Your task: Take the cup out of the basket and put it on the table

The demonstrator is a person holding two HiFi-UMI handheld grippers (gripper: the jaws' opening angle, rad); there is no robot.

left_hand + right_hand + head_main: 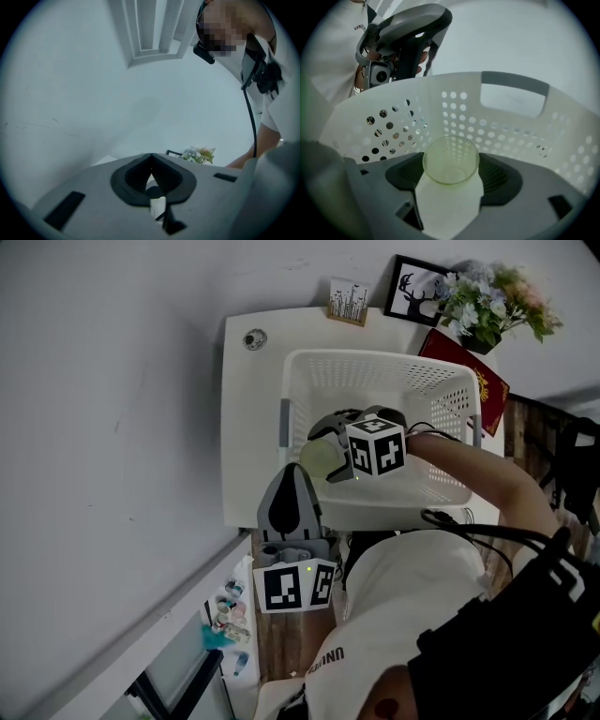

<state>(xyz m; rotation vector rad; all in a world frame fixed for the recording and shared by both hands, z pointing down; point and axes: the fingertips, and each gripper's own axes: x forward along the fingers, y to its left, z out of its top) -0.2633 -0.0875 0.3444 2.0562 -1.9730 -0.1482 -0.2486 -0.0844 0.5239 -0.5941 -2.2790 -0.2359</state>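
A white perforated basket point(375, 360) stands on the white table point(246, 427). My right gripper point(325, 454) reaches into it and is shut on a pale green translucent cup point(319, 460). In the right gripper view the cup point(451, 160) sits between the dark pads, its mouth facing the basket wall point(511, 124). The cup is inside the basket near its left wall; whether it touches the floor is hidden. My left gripper point(292, 472) hangs at the table's near edge, outside the basket, shut and holding nothing. Its jaws point(151, 157) point at a bare wall.
Behind the basket are a framed picture point(417, 287), a bunch of flowers point(492, 301), a red book point(469, 367) and a small card stand point(348, 301). A round disc point(254, 338) lies at the table's far left corner. Small bottles point(230, 610) sit below on the left.
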